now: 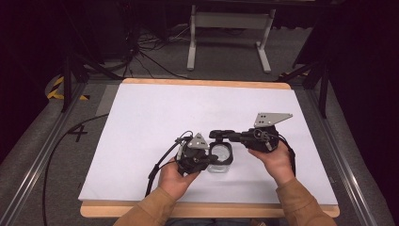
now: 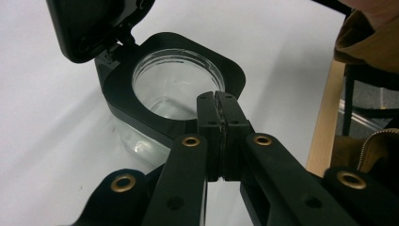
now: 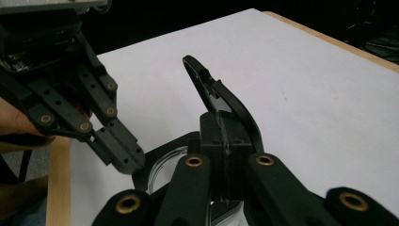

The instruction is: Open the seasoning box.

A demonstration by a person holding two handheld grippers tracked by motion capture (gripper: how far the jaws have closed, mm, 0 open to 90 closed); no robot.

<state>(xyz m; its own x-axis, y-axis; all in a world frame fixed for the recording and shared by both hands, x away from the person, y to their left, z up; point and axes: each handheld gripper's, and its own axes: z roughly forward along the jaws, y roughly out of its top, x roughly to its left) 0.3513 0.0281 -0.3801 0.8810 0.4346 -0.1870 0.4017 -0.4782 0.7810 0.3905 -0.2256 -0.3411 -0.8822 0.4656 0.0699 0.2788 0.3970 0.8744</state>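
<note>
clear jar (image 2: 175,94) empty, lid (image 3: 221,101) open

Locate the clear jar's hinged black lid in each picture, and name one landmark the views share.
High view: the lid is flipped up behind the clear jar, just below centre.
Left gripper view: top left, above the jar mouth.
Right gripper view: centre, standing edge-on, clamped in the right hand-held gripper.
Shared landmark: the jar's black collar, pinched by the left hand-held gripper.

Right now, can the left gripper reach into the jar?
Probably yes: the lid is swung up, held by the right gripper, so the jar mouth is open. The left gripper pinches its rim.
</note>
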